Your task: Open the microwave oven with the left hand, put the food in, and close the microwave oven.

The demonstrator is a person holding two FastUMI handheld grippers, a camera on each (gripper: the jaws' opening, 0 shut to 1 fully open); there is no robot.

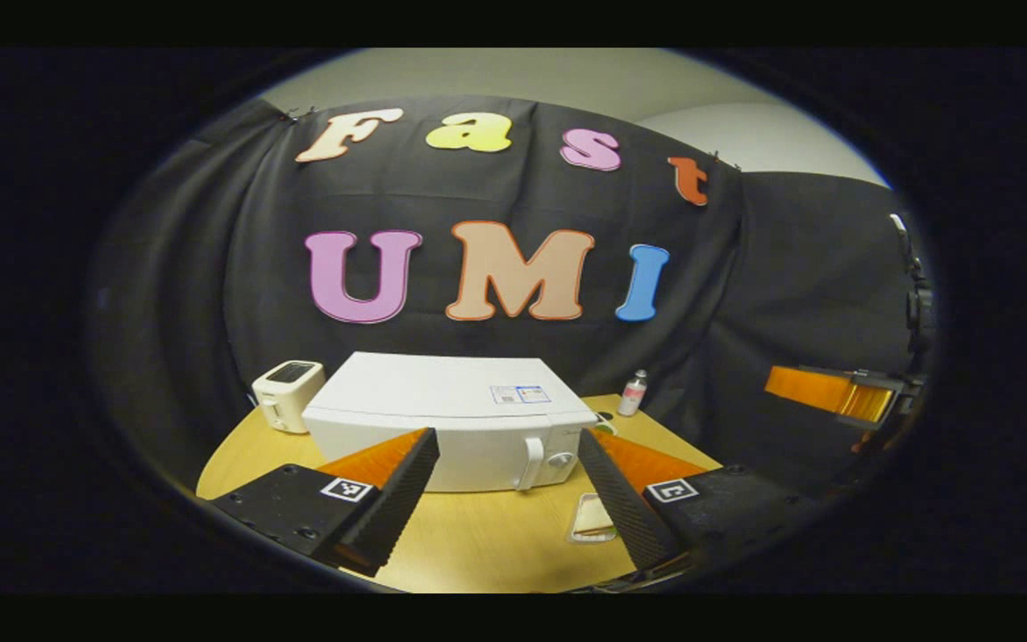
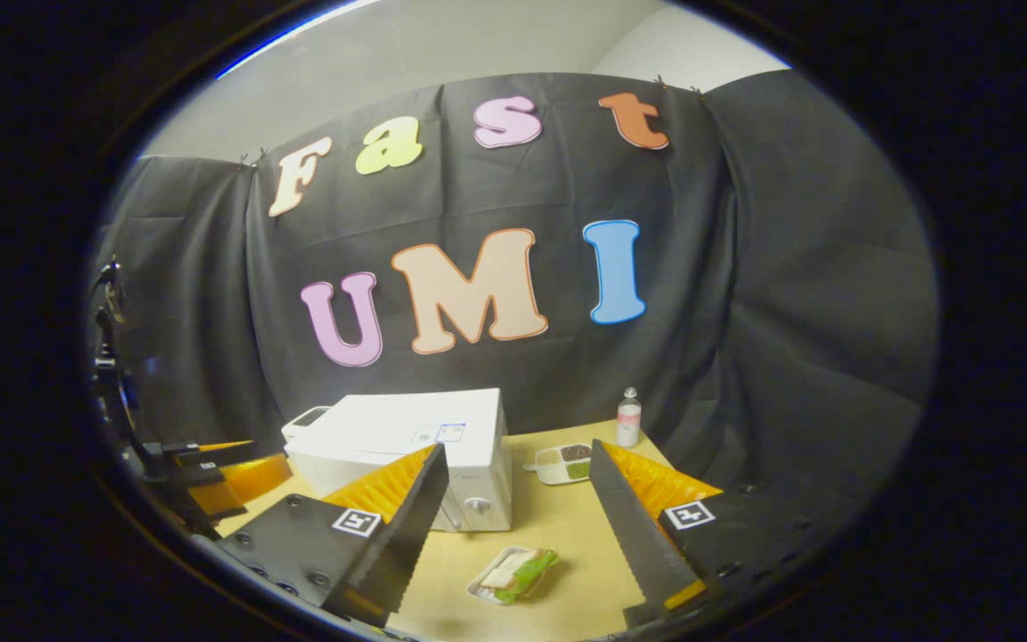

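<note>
Jaws wide on both grippers; microwave (image 1: 478,428) closed; sandwich tray (image 2: 513,575) clear in right gripper view.

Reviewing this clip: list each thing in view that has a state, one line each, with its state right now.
microwave: door shut, upright on the table
food tray: on the table in front of the microwave, not held
toaster: upright, left of the microwave
bottle: upright, cap on
left gripper: open, holding nothing
right gripper: open, holding nothing

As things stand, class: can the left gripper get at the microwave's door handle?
Probably yes. The left gripper is open and faces the microwave; the handle shows between its fingers, with bare table in front of it.
</note>
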